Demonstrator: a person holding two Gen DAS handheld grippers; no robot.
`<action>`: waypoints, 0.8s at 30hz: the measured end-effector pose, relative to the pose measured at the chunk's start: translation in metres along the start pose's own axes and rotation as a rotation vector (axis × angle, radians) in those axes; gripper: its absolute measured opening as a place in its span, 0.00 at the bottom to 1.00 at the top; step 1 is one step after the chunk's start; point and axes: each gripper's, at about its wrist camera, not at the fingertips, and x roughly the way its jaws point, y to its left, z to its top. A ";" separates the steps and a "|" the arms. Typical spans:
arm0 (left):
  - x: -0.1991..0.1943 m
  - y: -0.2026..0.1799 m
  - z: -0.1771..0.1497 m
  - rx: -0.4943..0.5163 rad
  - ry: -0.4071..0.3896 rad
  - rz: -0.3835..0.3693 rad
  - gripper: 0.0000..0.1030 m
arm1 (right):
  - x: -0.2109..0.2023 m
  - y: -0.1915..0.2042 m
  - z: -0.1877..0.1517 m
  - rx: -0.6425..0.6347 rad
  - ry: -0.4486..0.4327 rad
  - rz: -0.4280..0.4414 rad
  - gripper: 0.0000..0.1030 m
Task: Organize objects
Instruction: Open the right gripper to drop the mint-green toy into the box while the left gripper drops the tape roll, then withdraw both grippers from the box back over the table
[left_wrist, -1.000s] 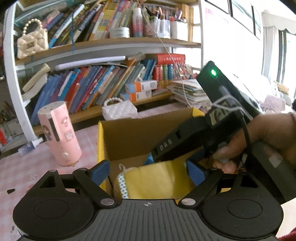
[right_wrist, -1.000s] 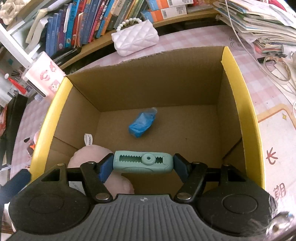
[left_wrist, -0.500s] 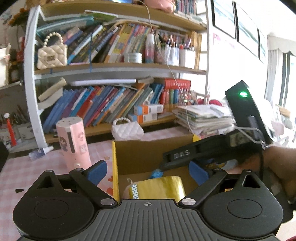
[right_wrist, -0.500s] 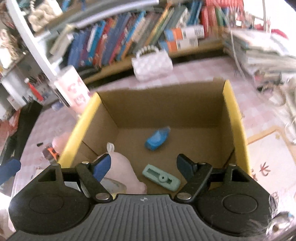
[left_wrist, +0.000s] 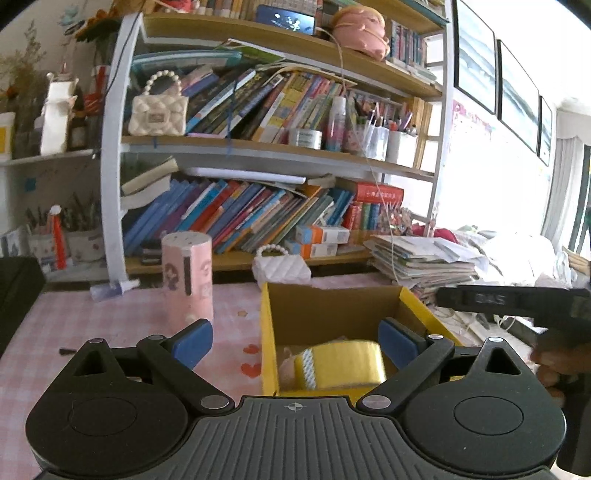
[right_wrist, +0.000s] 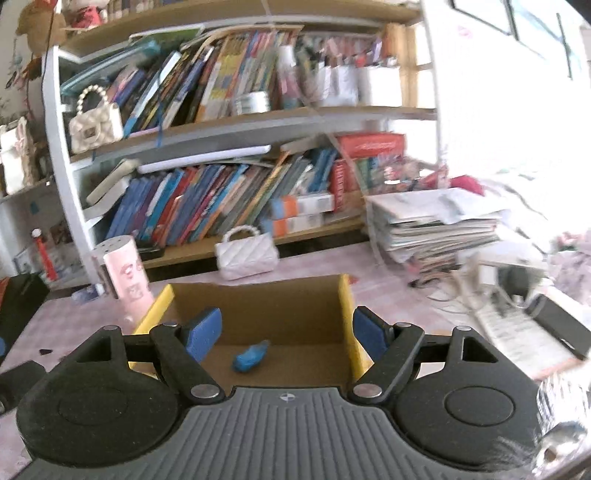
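A crowded bookshelf (left_wrist: 258, 155) backs the pink checked counter (left_wrist: 74, 325). The cardboard box (left_wrist: 325, 310) gathers loose items: yellow roll (left_wrist: 343, 363), blue toy (right_wrist: 250, 360). Left claw (left_wrist: 295, 339) and right claw (right_wrist: 286, 332) gape apart, empty.

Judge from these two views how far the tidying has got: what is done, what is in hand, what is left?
Done: the cardboard box already holds a yellow roll and a small blue item. In hand: nothing; the left gripper and the right gripper are both open and empty above the box. Left: possibly the pink cylinder and the white purse standing on the table beside it.
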 end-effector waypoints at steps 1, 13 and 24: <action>-0.002 0.001 -0.002 -0.003 0.004 0.000 0.95 | -0.006 -0.001 -0.004 0.005 0.000 -0.018 0.74; -0.034 0.022 -0.042 0.001 0.152 0.082 0.95 | -0.043 0.023 -0.074 -0.044 0.176 -0.113 0.75; -0.073 0.043 -0.078 -0.004 0.276 0.134 0.95 | -0.069 0.079 -0.131 -0.160 0.315 -0.056 0.79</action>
